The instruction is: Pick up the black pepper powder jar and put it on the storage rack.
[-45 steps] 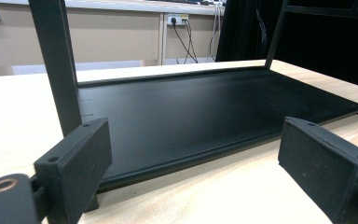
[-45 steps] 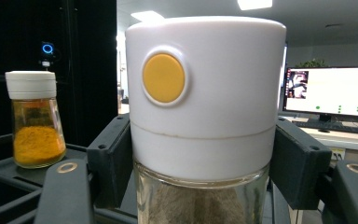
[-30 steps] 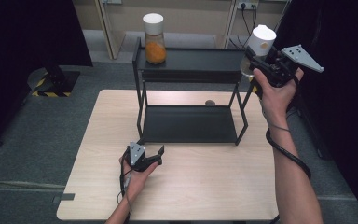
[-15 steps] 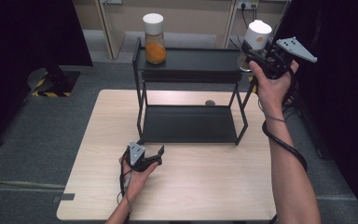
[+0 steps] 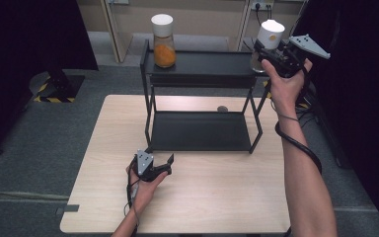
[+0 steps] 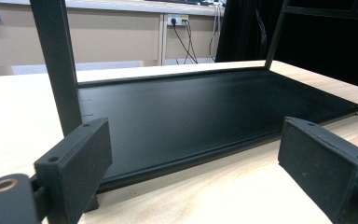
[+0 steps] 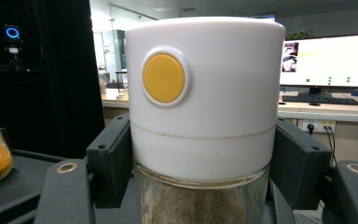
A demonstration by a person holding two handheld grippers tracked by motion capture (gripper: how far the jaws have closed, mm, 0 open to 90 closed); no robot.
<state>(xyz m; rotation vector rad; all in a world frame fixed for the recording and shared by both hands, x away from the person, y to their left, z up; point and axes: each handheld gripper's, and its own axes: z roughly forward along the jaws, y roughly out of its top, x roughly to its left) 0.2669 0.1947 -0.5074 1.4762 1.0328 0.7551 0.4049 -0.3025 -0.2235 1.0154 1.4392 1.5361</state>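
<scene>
High view: the white-capped jar [image 5: 268,42] sits clamped in the right gripper [image 5: 271,55] at the right end of the black rack's [image 5: 200,106] top shelf, its glass body level with the shelf edge; whether its base touches the shelf cannot be told. In the right gripper view the jar [image 7: 204,121] stands upright between the two black jaws, which press against the lower part of its white cap from either side; a round yellow button shows on the cap, and brownish contents fill the glass below. A second jar [image 5: 163,42], also white-capped and holding orange contents, stands on the left part of the same shelf, well apart from the first.

The left gripper [image 5: 159,169] rests low over the wooden table [image 5: 227,197], just in front of the rack's left front leg, its jaws spread and holding nothing. The left gripper view looks between those parted jaws onto the rack's bare lower shelf [image 6: 205,116]. A small dark round object [image 5: 222,108] lies on the table behind the rack's lower shelf.
</scene>
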